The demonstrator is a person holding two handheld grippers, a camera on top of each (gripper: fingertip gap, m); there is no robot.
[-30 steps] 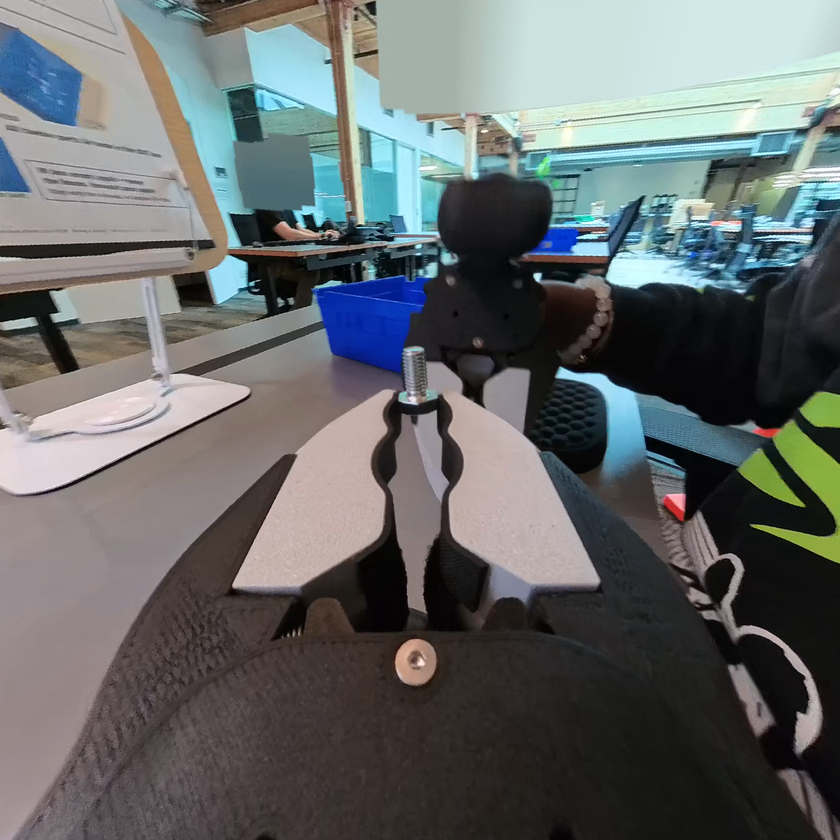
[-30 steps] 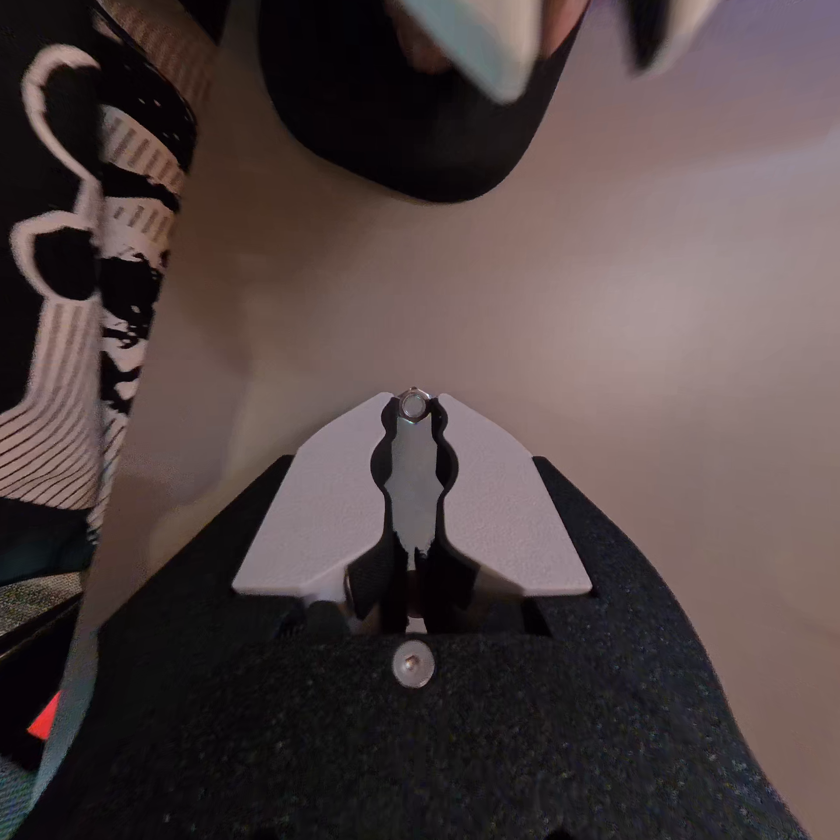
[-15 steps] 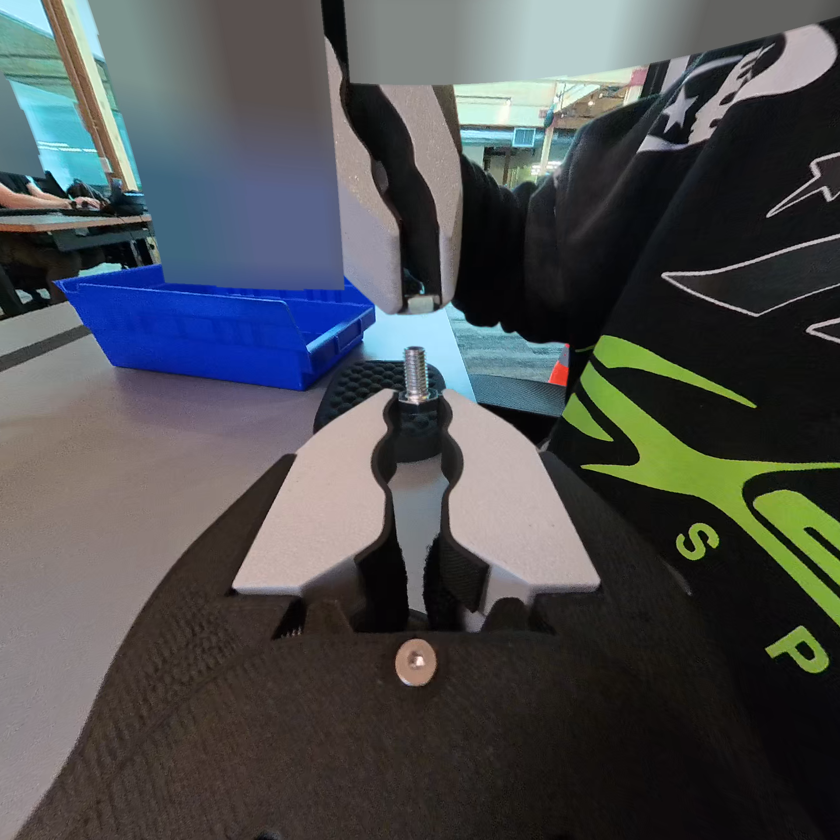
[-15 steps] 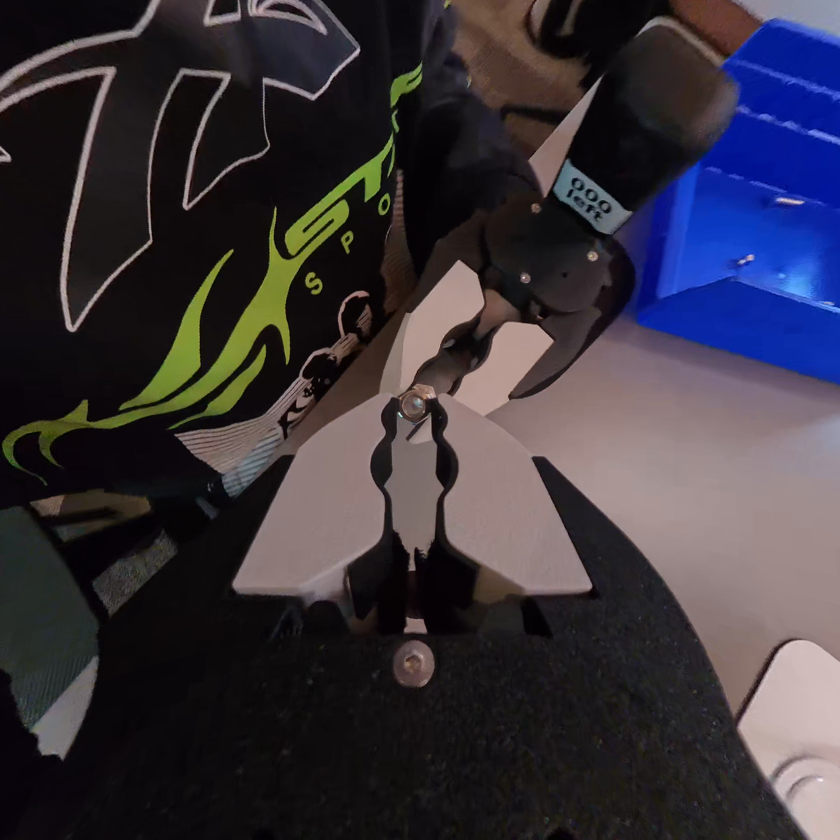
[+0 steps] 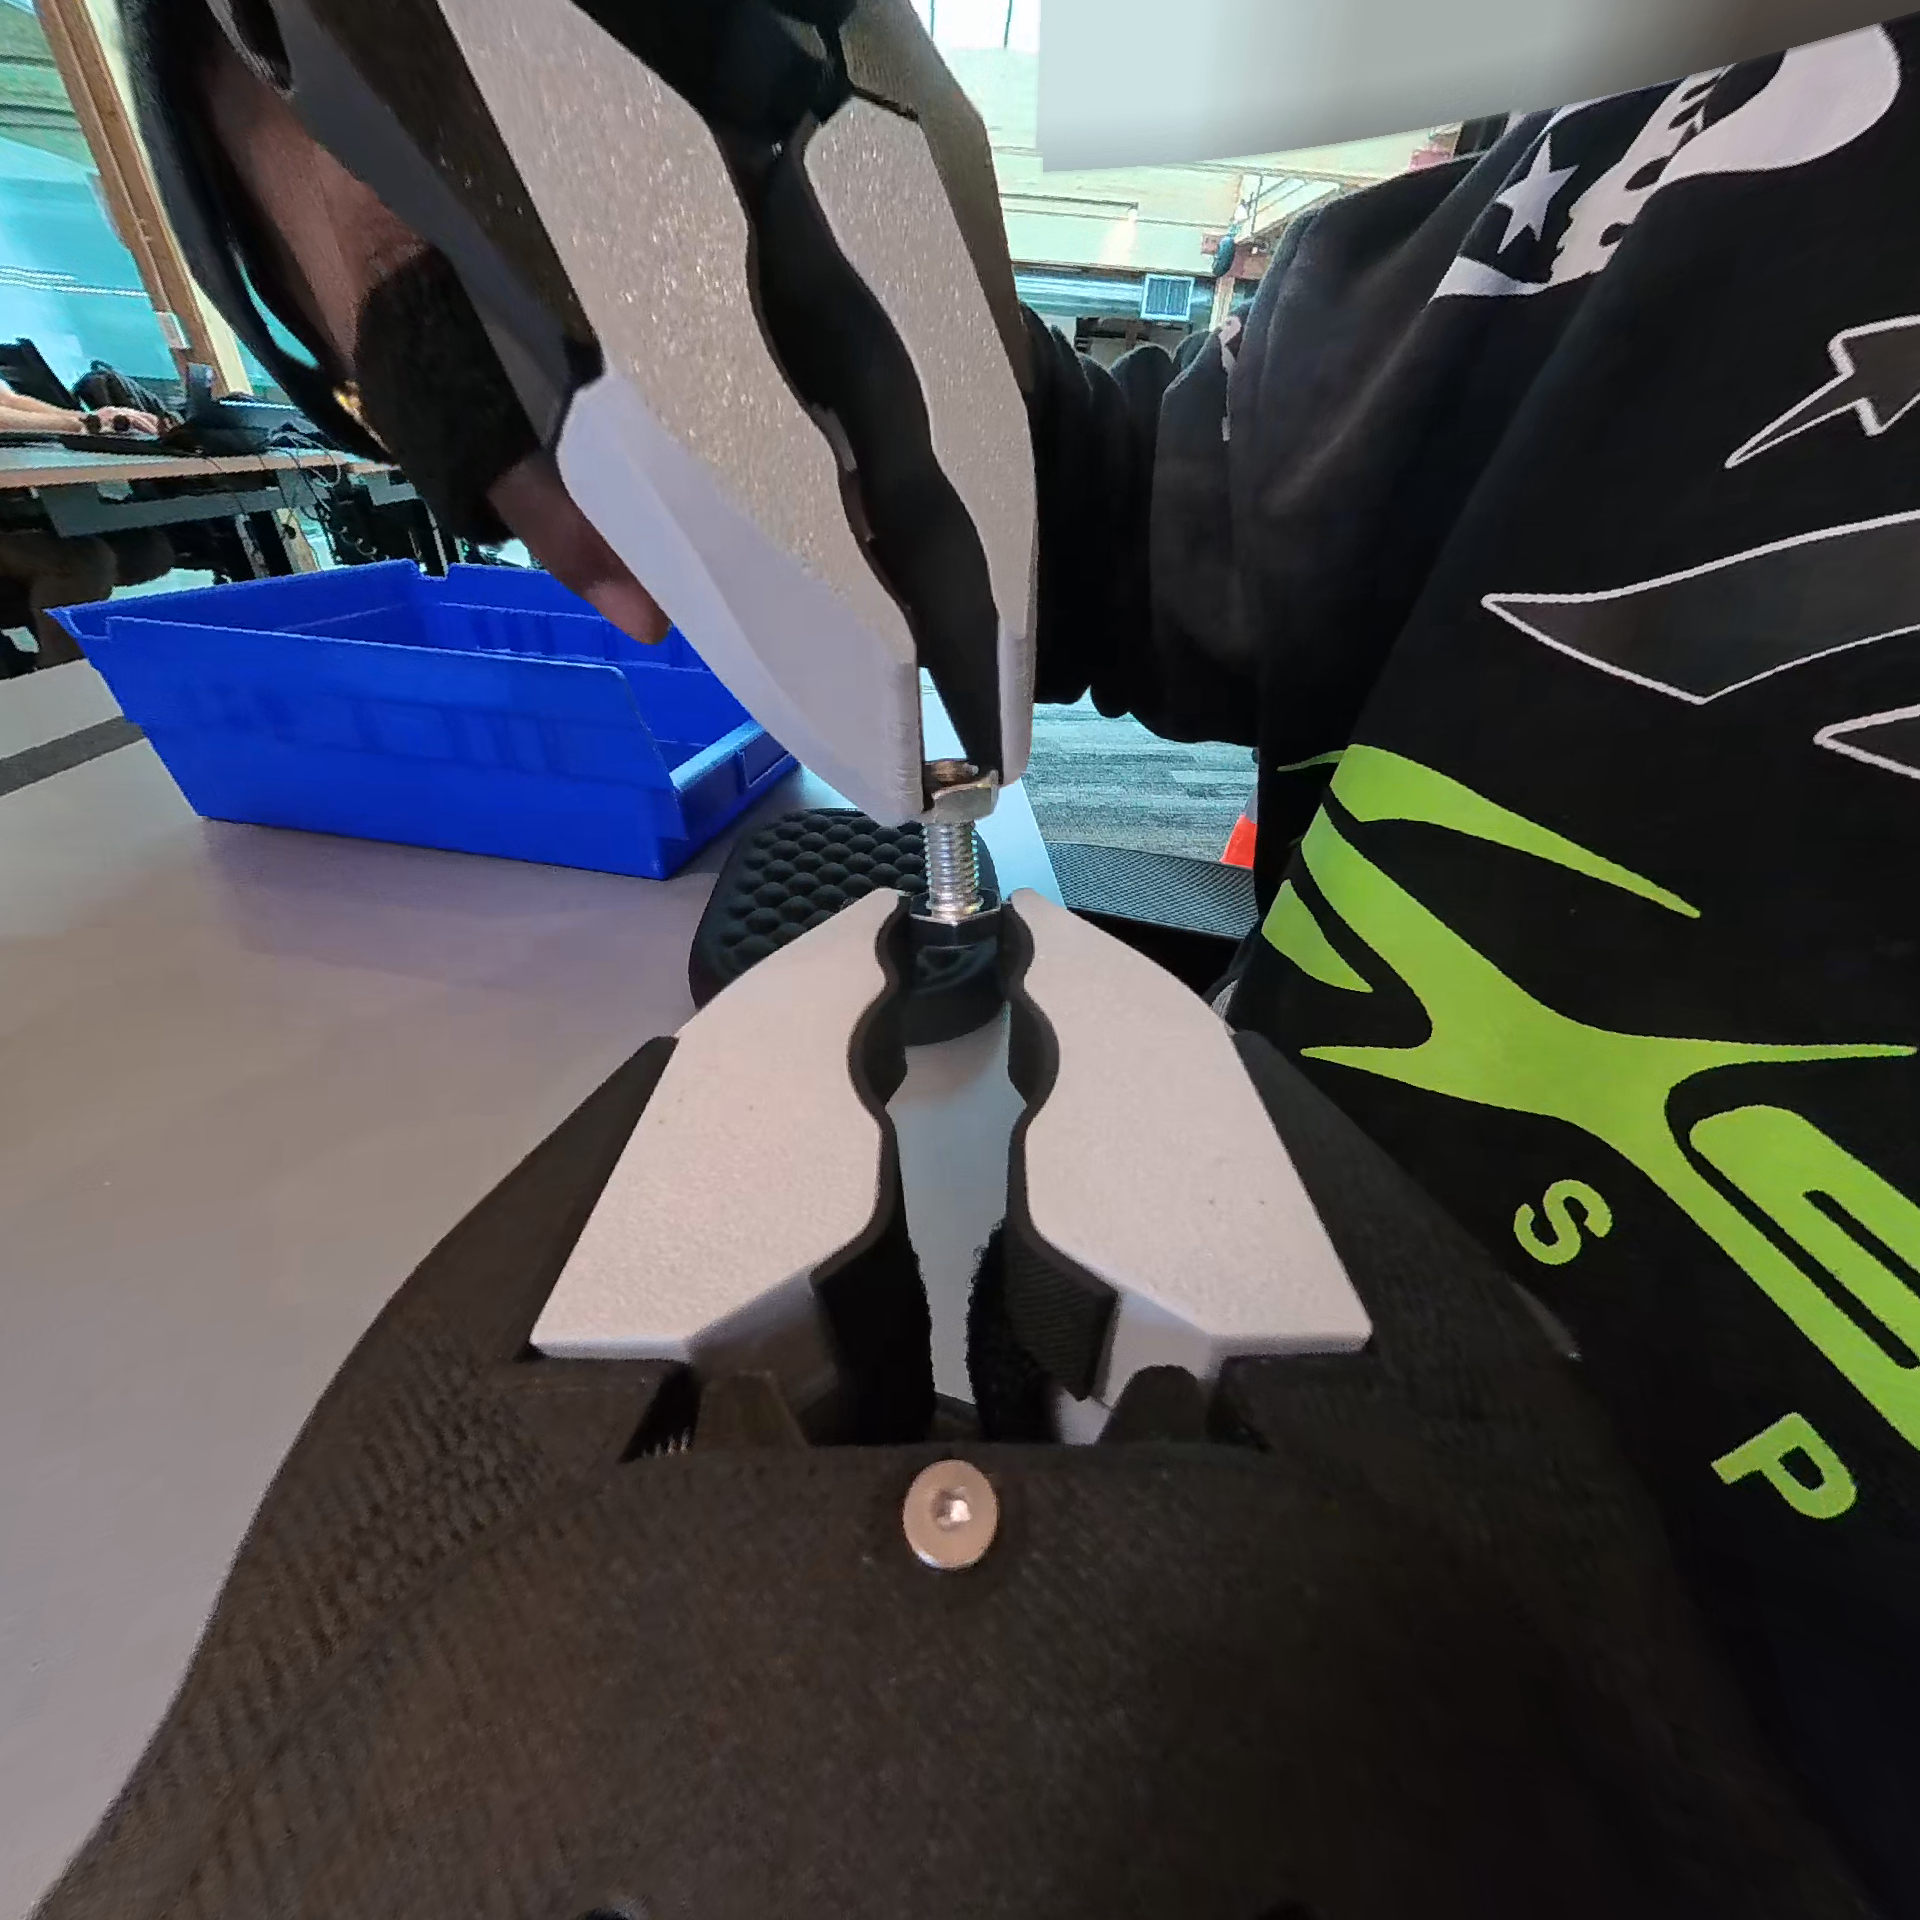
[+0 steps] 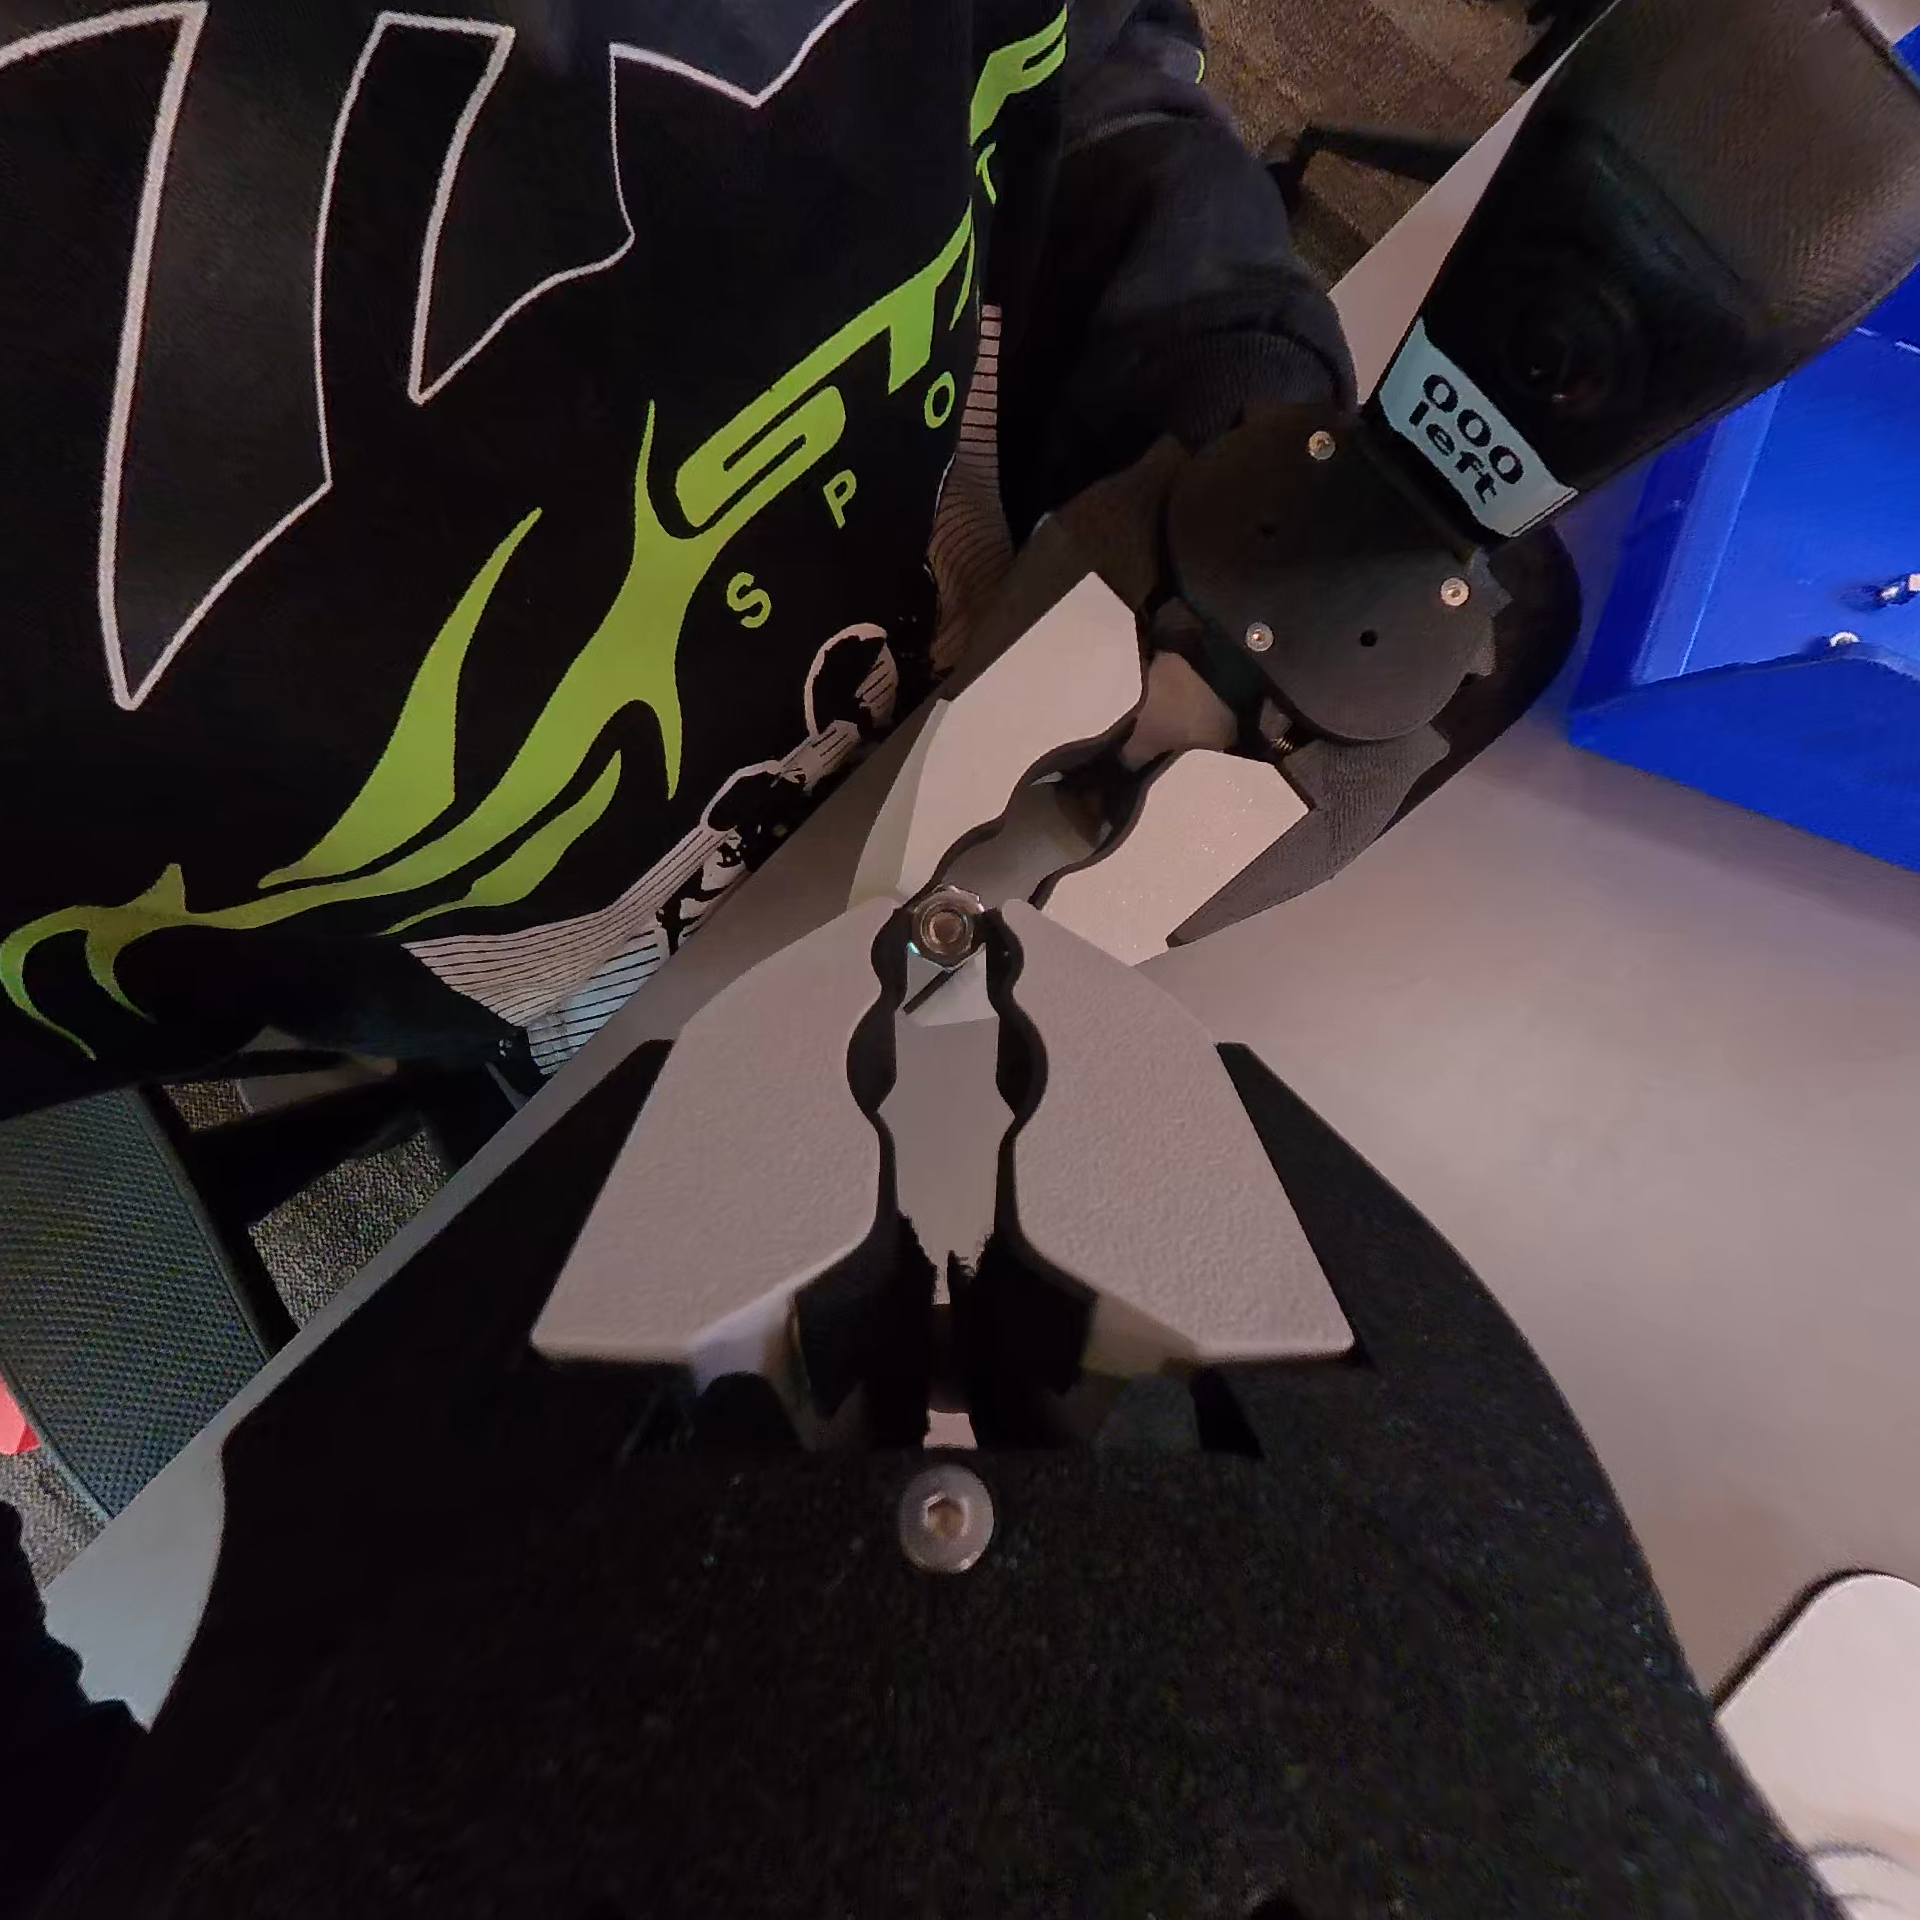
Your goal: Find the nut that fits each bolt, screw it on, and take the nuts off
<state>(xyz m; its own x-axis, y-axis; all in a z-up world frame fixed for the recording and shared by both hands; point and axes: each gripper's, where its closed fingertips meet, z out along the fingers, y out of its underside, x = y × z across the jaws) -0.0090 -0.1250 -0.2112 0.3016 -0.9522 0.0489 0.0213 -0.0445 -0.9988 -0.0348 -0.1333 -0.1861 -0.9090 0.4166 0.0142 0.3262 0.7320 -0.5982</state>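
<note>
The left gripper [image 5: 951, 914] is holding a bolt [image 5: 950, 868] upright by its head, jaws clamped on it, threaded shank pointing up above the tabletop [image 5: 260, 1039]; the right gripper [image 5: 961, 774] is coming down from above with its jaws pinched on a small nut [image 5: 958, 792], which is sitting right at the top end of the shank; whether it has caught the thread I cannot tell. From the left wrist view the bolt's threads are showing side-on, with a black honeycomb-textured pad [image 5: 800, 883] lying behind it; the right wrist view is looking straight down instead, so only the nut [image 6: 943, 925] and its hole are showing, with the left gripper [image 6: 951, 914] reaching in beneath from the upper right. A blue bin [image 5: 416, 707] is standing on the tabletop farther back; from the side its inside is hidden, while the view from above is catching a few small silvery pieces of hardware [image 6: 1881, 608] lying inside the bin [image 6: 1766, 727]. A person's black sweatshirt [image 5: 1558, 831] with green print is filling the near side.
</note>
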